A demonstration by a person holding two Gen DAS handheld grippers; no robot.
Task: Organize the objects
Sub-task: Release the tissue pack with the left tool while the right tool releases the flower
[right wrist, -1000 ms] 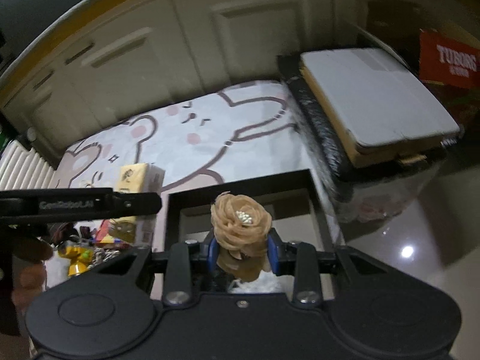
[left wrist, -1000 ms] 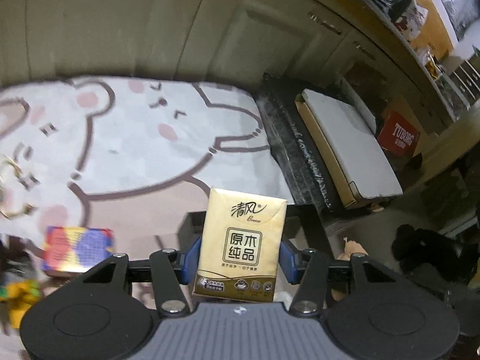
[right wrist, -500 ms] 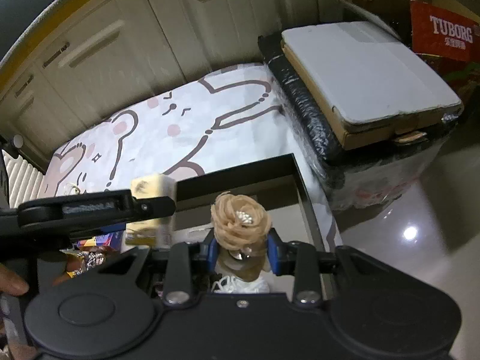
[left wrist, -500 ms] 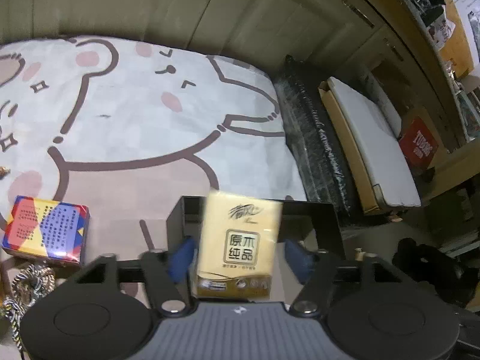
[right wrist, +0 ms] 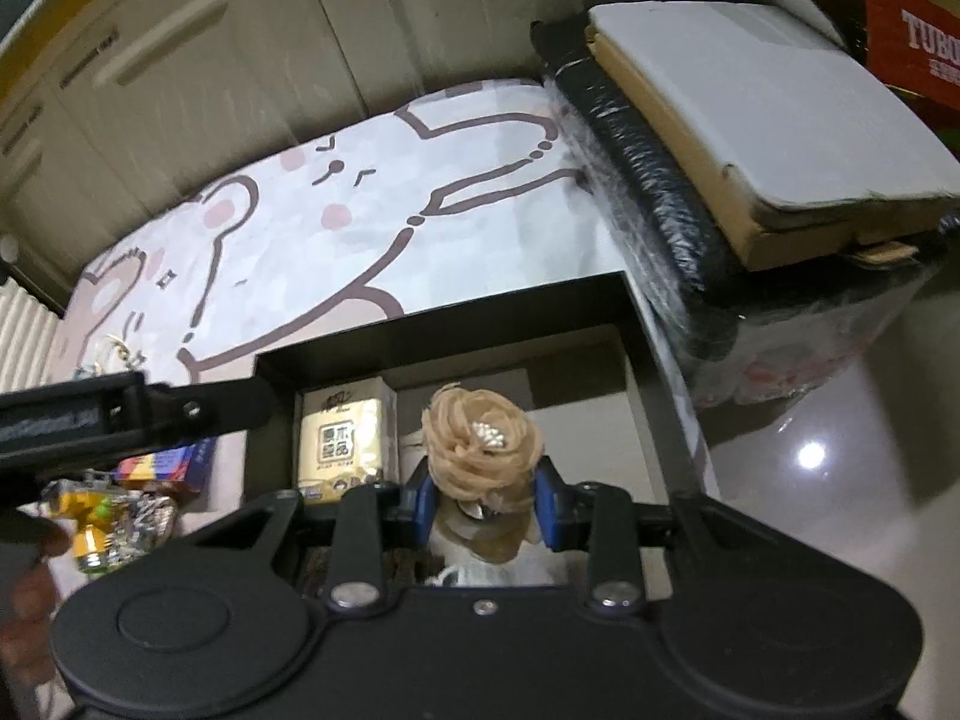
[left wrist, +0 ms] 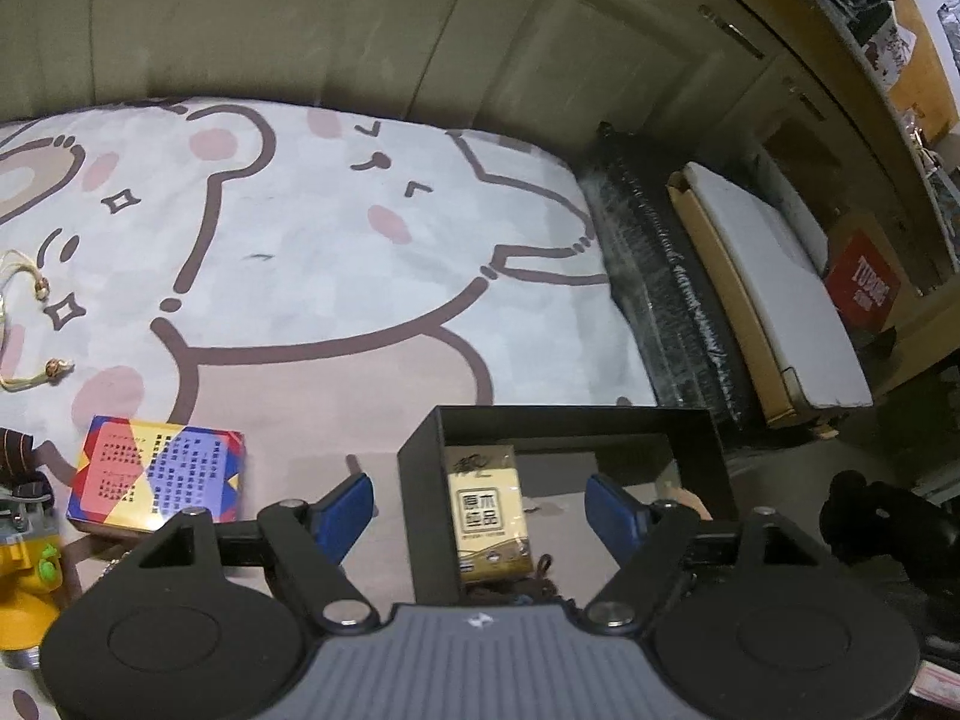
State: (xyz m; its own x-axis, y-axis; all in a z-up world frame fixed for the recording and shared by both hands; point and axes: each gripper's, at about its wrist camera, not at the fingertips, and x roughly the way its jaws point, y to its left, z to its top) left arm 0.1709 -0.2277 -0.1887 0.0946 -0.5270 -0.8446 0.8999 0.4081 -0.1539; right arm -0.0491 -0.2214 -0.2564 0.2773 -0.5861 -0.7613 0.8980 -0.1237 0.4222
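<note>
A yellow tissue pack (left wrist: 489,522) lies inside the black open box (left wrist: 570,414), against its left wall. My left gripper (left wrist: 477,492) hovers over it; its jaws are opening and the blue pads stand well clear of the pack. In the right wrist view the same pack (right wrist: 342,438) rests in the box (right wrist: 450,324). Just above the box's inside, my right gripper (right wrist: 483,498) is shut on a beige fabric flower (right wrist: 480,444). Something white lies under the flower, partly hidden.
A colourful card box (left wrist: 156,474) and a yellow toy (left wrist: 24,564) lie left of the black box on the bear-print mat (left wrist: 330,240). A gold cord (left wrist: 30,300) sits far left. A black wrapped bundle (left wrist: 660,300) with a cardboard box on top borders the right.
The left gripper let go of the tissue pack, which dropped into the black box, and its jaws spread wider. The right gripper came down closer over the box, still holding the flower.
</note>
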